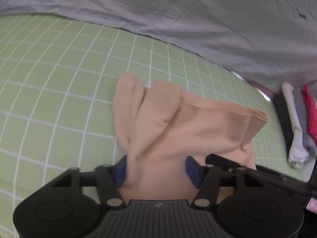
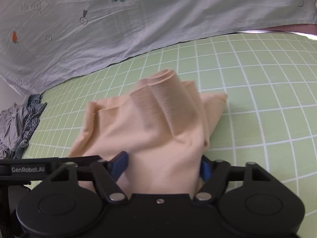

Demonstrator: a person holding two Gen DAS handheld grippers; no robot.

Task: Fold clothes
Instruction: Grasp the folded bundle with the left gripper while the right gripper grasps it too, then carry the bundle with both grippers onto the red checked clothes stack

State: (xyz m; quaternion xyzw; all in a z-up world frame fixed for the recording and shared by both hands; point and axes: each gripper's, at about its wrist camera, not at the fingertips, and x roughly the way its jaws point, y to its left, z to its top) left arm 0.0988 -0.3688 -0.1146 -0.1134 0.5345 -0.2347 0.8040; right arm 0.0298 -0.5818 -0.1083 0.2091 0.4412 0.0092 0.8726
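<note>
The left gripper (image 1: 156, 170) and right gripper (image 2: 164, 167) each stand partly closed, blue pads pinching bunched peach garment (image 1: 178, 123). It drapes ahead onto the green grid mat (image 2: 257, 99); beyond lies a carrot-print sheet (image 2: 138, 19).

The right hand-held gripper (image 2: 161, 168) pinches a bunched peach garment (image 2: 150, 123) over the green grid sheet (image 2: 257, 91).

Open green mat (image 2: 257, 91) ahead; grey sheet (image 2: 138, 19) bounds its far edge.
</note>
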